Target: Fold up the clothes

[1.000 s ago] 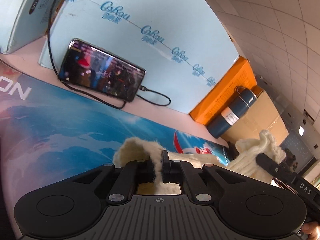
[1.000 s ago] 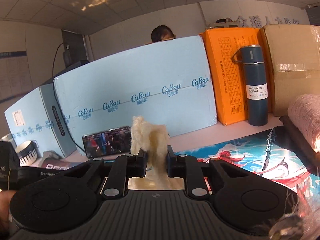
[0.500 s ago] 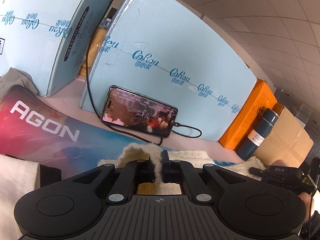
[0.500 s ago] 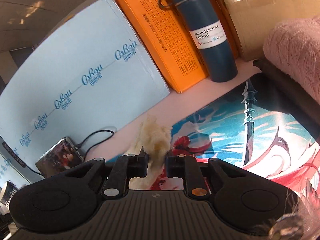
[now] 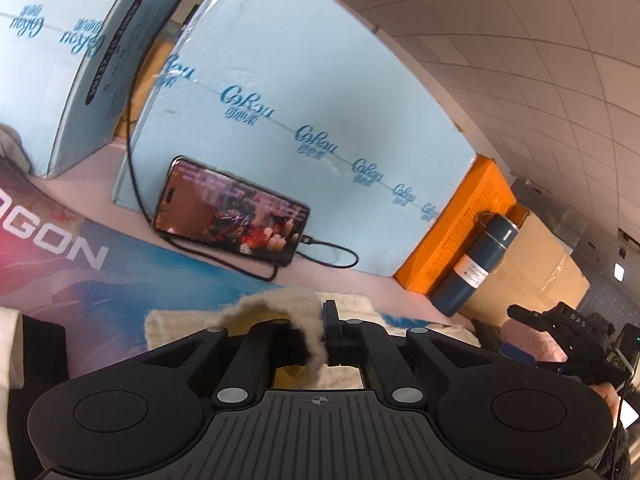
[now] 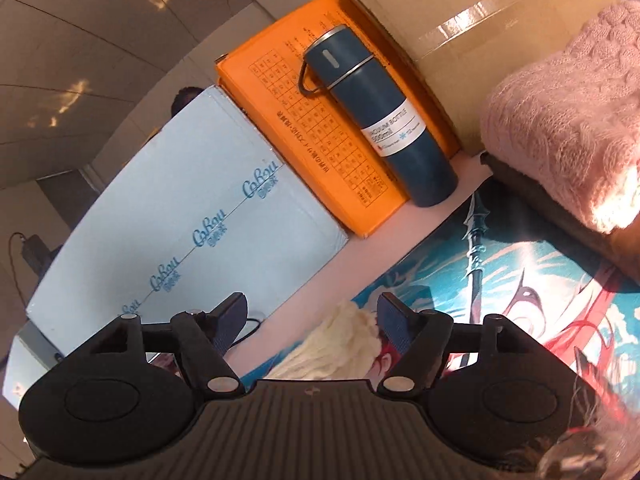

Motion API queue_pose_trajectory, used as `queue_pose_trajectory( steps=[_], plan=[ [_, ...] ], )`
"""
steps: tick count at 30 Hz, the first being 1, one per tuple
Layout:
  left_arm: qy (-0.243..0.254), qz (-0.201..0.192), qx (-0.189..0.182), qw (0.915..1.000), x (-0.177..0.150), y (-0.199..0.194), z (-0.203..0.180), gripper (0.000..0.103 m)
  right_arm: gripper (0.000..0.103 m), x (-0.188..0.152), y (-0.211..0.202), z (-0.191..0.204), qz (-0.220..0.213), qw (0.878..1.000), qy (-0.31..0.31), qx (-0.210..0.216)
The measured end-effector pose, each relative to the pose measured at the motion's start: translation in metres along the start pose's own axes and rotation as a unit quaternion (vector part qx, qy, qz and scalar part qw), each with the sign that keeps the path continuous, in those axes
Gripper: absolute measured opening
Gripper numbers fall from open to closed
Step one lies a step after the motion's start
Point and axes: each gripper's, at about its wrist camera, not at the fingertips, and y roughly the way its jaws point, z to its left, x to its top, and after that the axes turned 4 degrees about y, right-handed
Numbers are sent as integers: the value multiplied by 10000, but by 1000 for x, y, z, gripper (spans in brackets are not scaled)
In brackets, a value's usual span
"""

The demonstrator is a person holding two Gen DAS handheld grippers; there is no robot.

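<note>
A cream knitted garment [image 5: 276, 312] lies on the printed desk mat [image 5: 120, 288]. My left gripper [image 5: 320, 340] is shut on a fold of it, just above the mat. In the right wrist view my right gripper [image 6: 312, 320] is open, its fingers apart on either side of a bunched tip of the cream garment [image 6: 340, 344], which lies loose between them. The right gripper also shows at the far right of the left wrist view [image 5: 560, 328].
Light blue foam boards [image 5: 300, 120] stand behind the mat, with a phone [image 5: 232, 212] and its cable leaning against one. An orange box [image 6: 320, 128], a dark blue vacuum bottle [image 6: 376, 120] and a cardboard box [image 6: 480, 12] stand at the back right. A folded pink knit [image 6: 568, 112] sits on the right.
My right gripper has opened and let go of the cream garment, and it has tilted downward towards the mat. My left gripper stays shut on the garment and has shifted slightly.
</note>
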Motion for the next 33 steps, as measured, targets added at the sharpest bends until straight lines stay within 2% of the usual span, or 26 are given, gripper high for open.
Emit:
queue_pose_trajectory(
  steps=[3,6,10,14,18,21,22,24,26,28,30,32,33],
  plan=[
    [585,-320,-659,9956,-2,-20,-35,3,73,-3,-1,-5,620,9945,450,717],
    [1356,-478,-1248,9817,-9,-42,-73,3,75,-8,-9,-8,1004,9822,848,1342],
    [2149,-353,-1784,9596,-33,-73,-110,4,81,-21,-37,-12,1254,9672,973,1985],
    [2723,-37,-2071,9397,-60,-95,-128,4,81,-43,-69,-16,1565,9583,915,2211],
    [3002,600,-2469,9194,-82,-104,-136,5,83,-67,-106,-17,1502,9646,763,2027],
    [3307,1079,-2498,9037,-98,-102,-147,8,83,-80,-122,-21,1470,9728,755,1625],
    [3486,1170,-2468,8966,-103,-103,-151,10,79,-84,-125,-20,1480,9764,694,1411],
    [3683,1279,-2391,8893,-110,-103,-154,12,61,-90,-134,-15,1419,9839,406,1008],
    [3598,1278,-2278,8957,-114,-105,-150,12,32,-98,-142,-9,1262,9901,-89,614],
    [3397,1180,-2131,9084,-115,-110,-145,16,18,-104,-148,-7,1187,9907,-450,495],
    [3108,1038,-2063,9220,-114,-116,-138,18,11,-107,-153,-7,1160,9901,-580,532],
    [2761,939,-2033,9347,-109,-121,-129,23,9,-111,-157,-7,1156,9889,-719,589],
    [2586,888,-2005,9408,-108,-124,-124,29,9,-113,-161,-4,1215,9870,-816,670]
  ],
)
